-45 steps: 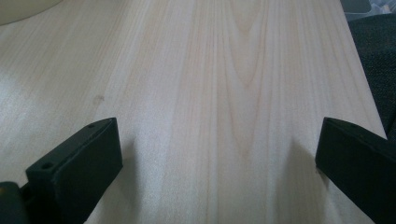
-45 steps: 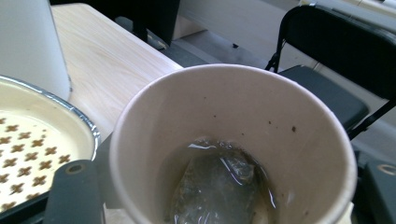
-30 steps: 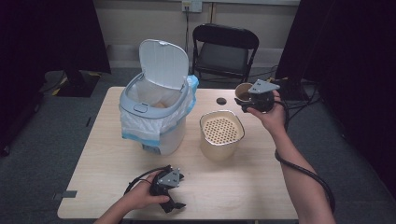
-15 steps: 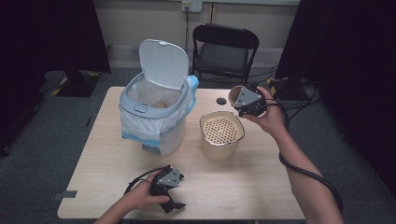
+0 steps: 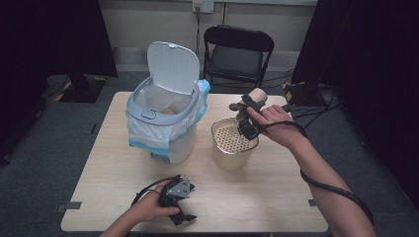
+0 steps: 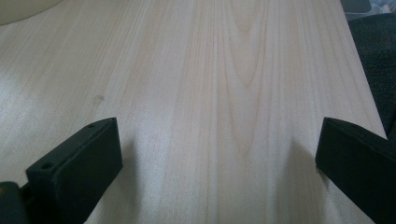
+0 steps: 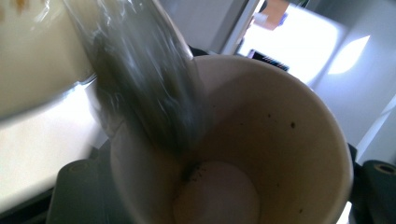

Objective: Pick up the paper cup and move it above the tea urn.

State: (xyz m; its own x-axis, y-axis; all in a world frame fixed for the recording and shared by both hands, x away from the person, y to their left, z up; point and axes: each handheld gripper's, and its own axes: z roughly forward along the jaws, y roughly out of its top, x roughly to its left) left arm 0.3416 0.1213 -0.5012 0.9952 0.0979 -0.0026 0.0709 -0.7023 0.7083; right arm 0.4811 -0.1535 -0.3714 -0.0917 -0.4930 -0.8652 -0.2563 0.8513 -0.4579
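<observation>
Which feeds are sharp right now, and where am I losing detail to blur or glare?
High view: evenly lit and sharp on the table, room edges dark. Left gripper view: crisp wood grain, soft jaw shadows. Right gripper view: paper cup in focus, the pouring liquid motion-smeared, background window blown out white.

A black folding chair [image 5: 238, 54] stands behind the wooden table [image 5: 276, 197] — dark drapes [image 5: 365, 49], perhaps curtains, flank it.
</observation>
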